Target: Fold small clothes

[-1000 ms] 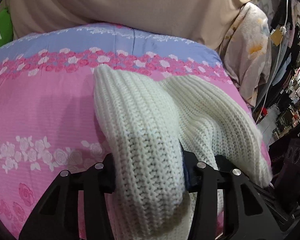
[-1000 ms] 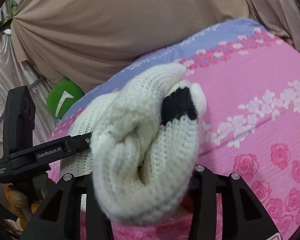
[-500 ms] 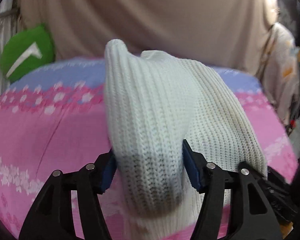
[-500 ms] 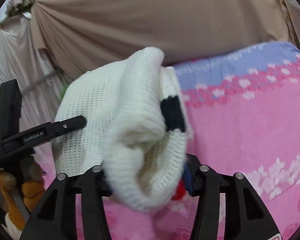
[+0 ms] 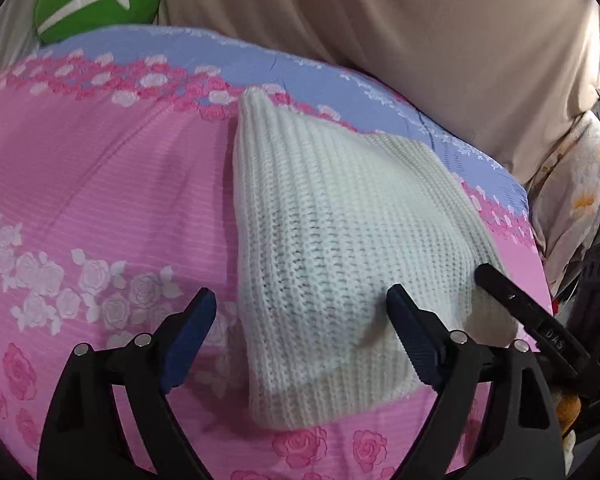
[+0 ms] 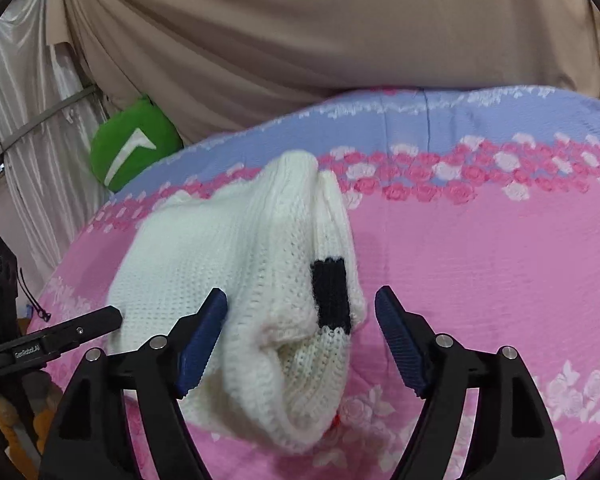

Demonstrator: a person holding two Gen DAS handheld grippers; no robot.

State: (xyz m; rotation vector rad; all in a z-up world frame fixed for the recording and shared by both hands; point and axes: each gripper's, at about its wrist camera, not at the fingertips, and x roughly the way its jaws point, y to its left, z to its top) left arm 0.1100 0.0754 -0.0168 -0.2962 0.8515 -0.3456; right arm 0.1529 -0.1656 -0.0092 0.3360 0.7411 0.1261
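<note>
A white knitted garment (image 5: 340, 240) lies folded over on the pink rose-print sheet (image 5: 100, 200). My left gripper (image 5: 300, 320) straddles its near edge, jaws opening, both blue pads (image 5: 196, 328) off the knit. In the right wrist view the same garment (image 6: 236, 264) shows a black patch (image 6: 330, 294) near its open hem. My right gripper (image 6: 300, 328) stands around that end, jaws opening, the knit between them but not pinched. Each view shows a finger of the other gripper: the right gripper's finger (image 5: 532, 320) and the left gripper's finger (image 6: 60, 338).
A green cushion (image 6: 136, 152) rests at the sheet's far left corner. A beige curtain (image 6: 300, 32) hangs behind the bed. Floral fabric (image 5: 572, 192) and dark clutter sit off the right side. A blue band (image 6: 460, 116) runs along the sheet's far edge.
Both grippers carried the pinched garment forward and down onto the sheet. Both sets of jaws then spread and let the knit go; it now rests on the bed.
</note>
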